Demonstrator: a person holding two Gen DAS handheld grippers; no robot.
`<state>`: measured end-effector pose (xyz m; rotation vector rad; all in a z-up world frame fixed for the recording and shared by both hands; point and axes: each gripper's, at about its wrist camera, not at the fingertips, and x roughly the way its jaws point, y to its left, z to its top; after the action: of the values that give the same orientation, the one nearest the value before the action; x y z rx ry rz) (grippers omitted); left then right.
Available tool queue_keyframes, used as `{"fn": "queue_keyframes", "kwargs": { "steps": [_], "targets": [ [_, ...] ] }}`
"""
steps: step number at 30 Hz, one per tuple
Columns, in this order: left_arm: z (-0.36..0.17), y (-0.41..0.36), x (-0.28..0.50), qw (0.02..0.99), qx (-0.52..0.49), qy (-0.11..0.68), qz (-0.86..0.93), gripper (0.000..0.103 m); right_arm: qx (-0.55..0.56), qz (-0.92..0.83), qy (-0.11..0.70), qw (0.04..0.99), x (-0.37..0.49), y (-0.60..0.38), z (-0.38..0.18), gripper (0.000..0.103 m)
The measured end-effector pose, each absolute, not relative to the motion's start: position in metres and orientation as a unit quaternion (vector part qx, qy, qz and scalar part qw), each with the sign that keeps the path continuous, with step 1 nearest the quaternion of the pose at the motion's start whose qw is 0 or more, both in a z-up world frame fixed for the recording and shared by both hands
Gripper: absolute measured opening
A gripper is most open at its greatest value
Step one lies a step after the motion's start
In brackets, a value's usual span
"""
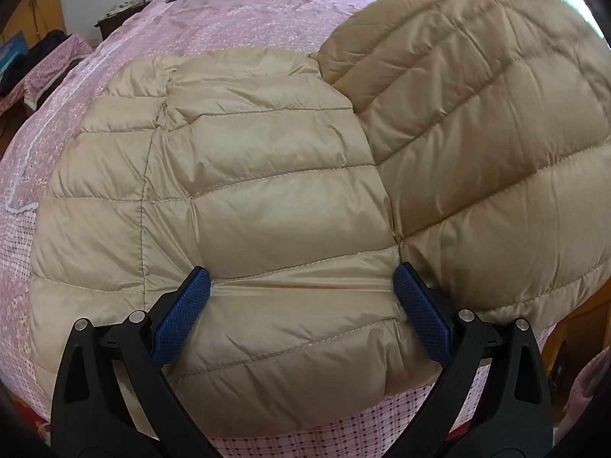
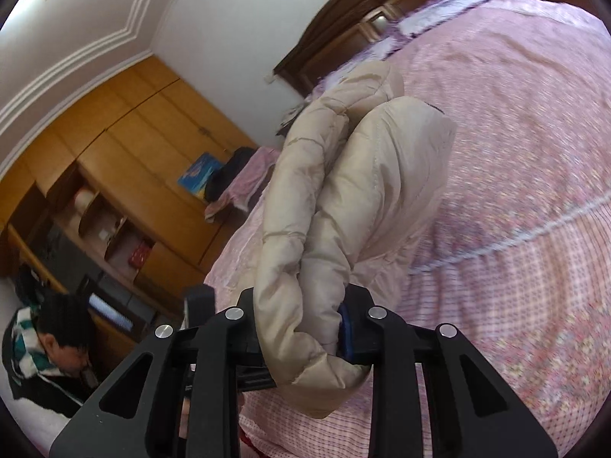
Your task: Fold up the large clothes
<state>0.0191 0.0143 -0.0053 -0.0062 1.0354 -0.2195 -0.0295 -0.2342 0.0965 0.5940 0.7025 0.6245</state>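
Right gripper (image 2: 301,328) clamped on beige puffer jacket (image 2: 343,198) above pink bedspread (image 2: 515,152)

Each claw (image 1: 301,286) (image 2: 301,328) is black, with silver screws and blue textured pads (image 1: 179,316).

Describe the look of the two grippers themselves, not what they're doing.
The left gripper has glossy black plastic linkage arms with triangular cut-outs, round silver pivot pins, and blue finger pads with a fine knurled grid texture. The right gripper shows the same black arms, cut-outs and silver pins; only a sliver of blue pad shows. No cables, markings or sleeves are visible.
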Motion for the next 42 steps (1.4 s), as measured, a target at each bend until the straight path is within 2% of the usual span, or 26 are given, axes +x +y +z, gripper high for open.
{"fn": "queue_keyframes", "kwargs": {
  "steps": [8,17,20,23,25,28,42],
  "targets": [
    [0.013,0.038,0.005,0.869,-0.040,0.476,-0.126,0.095,0.252,0.330,0.337,0.845,-0.018,-0.201,0.110,0.026],
    [0.051,0.111,-0.013,0.896,-0.060,0.439,-0.026,0.094,0.229,0.352,0.350,0.838,-0.005,-0.162,0.118,0.026],
    [0.051,0.135,-0.013,0.896,-0.072,0.439,0.002,0.086,0.223,0.364,0.353,0.833,-0.003,-0.144,0.121,0.026],
    [0.047,0.153,-0.011,0.892,-0.090,0.442,0.011,0.075,0.218,0.374,0.357,0.828,0.002,-0.126,0.122,0.026],
    [0.045,0.159,-0.008,0.891,-0.092,0.443,0.012,0.063,0.212,0.381,0.360,0.825,0.003,-0.115,0.121,0.026],
    [0.043,0.168,0.001,0.890,-0.096,0.446,0.006,0.052,0.204,0.391,0.370,0.818,0.007,-0.094,0.117,0.026],
    [0.037,0.209,-0.014,0.887,-0.121,0.445,0.026,0.051,0.117,0.406,0.473,0.773,0.023,0.012,0.054,0.026]
  ]
}}
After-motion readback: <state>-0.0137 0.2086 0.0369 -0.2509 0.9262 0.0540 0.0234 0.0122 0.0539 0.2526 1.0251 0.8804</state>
